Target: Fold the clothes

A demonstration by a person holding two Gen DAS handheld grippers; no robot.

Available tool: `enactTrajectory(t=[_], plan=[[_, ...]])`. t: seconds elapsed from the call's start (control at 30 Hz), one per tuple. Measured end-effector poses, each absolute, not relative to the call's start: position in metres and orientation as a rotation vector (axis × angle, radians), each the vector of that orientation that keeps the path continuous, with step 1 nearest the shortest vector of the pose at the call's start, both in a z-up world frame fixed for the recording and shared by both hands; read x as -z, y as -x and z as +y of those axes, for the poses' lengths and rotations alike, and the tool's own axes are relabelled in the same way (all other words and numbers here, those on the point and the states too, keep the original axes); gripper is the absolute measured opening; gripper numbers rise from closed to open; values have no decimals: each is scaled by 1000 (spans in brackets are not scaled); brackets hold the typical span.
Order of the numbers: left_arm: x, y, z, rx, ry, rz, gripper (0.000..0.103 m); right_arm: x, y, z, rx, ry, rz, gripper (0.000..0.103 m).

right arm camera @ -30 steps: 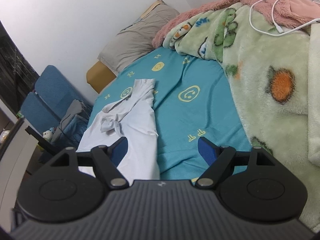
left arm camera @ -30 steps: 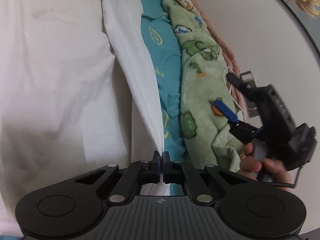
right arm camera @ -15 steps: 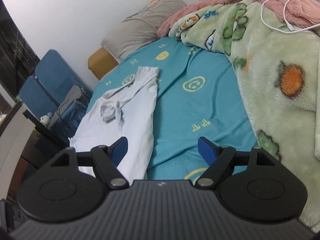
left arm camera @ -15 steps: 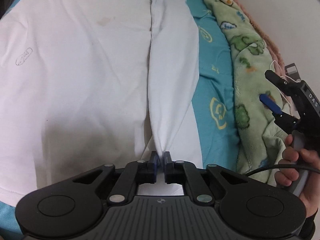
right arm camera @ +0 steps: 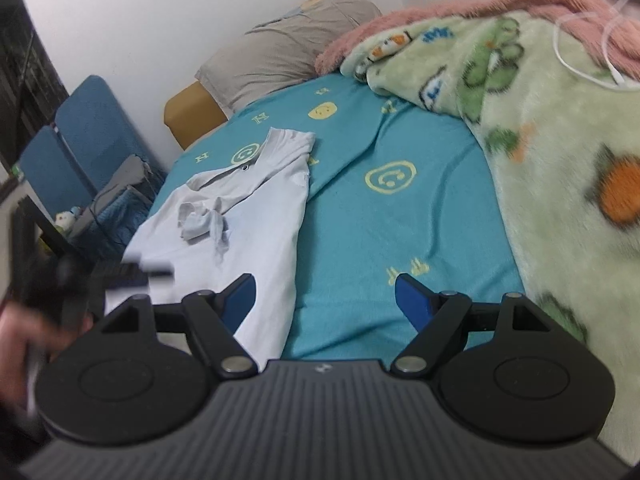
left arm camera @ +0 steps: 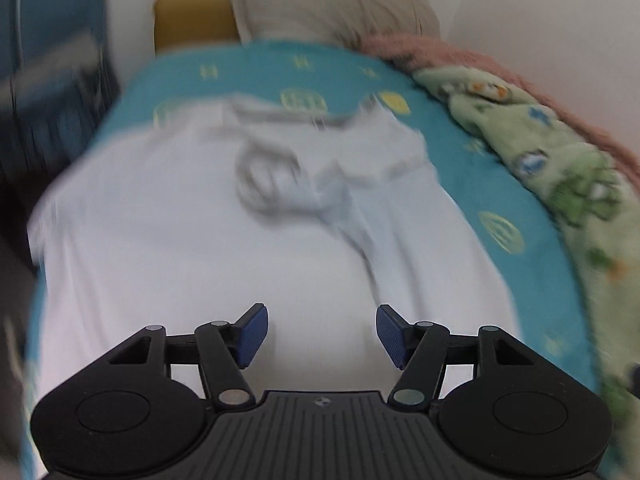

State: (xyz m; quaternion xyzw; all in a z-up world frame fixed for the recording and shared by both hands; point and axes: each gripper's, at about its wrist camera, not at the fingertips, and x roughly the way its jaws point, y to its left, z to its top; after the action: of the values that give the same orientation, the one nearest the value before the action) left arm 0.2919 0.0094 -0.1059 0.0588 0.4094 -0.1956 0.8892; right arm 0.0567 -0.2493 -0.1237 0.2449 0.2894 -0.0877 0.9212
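Observation:
A white polo shirt (left arm camera: pixel 200 248) (right arm camera: pixel 248 224) lies on the teal bedsheet (right arm camera: pixel 392 232), its right side folded inward and a crumpled sleeve (right arm camera: pixel 202 226) on its middle. My left gripper (left arm camera: pixel 322 334) hovers over the shirt's lower part; its jaws are opening and nothing is between them. This view is blurred by motion. In the right wrist view my right gripper (right arm camera: pixel 325 300) stands open over the shirt's right edge and the bare sheet, holding nothing. The left gripper (right arm camera: pixel 132 272) shows there as a dark blur at the left, with a hand (right arm camera: pixel 24 344) below it.
A green fleece blanket (right arm camera: pixel 560 160) over a pink one (right arm camera: pixel 440 16) fills the bed's right side, with a white cable (right arm camera: pixel 584 68) on it. A grey pillow (right arm camera: pixel 288 48) lies at the head. Blue folding chairs (right arm camera: pixel 80 136) with clutter stand left of the bed.
My left gripper has let go of the shirt fold, opened, and swung back to face the head of the bed. The fold now lies on the shirt. The right gripper shifted slightly.

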Motion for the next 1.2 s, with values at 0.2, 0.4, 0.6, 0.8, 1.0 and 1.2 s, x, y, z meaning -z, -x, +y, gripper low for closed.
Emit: enactTrajectory(t=[0.2,0.4,0.6,0.8,1.0,1.2], plan=[[113,-381,-26,393,-261,750,62,148,-87,-256,173,-464,606,78],[144,-412,-41,435,-403,797,50,174,-108,-267,159,-534,645,78],[144,-428,-47,489,-324,783,4,186,-111,-270,158,-608,676,78],[108,-459,-43,319,-104,639,4,185,-110,-270,160,-604,666,78],[109,-474,-34,176,-32,698,37,184,-109,-271,163,-591,658,78],[114,-437,-2,160,81,809,59,182,-108,-274,151,-612,648,78]])
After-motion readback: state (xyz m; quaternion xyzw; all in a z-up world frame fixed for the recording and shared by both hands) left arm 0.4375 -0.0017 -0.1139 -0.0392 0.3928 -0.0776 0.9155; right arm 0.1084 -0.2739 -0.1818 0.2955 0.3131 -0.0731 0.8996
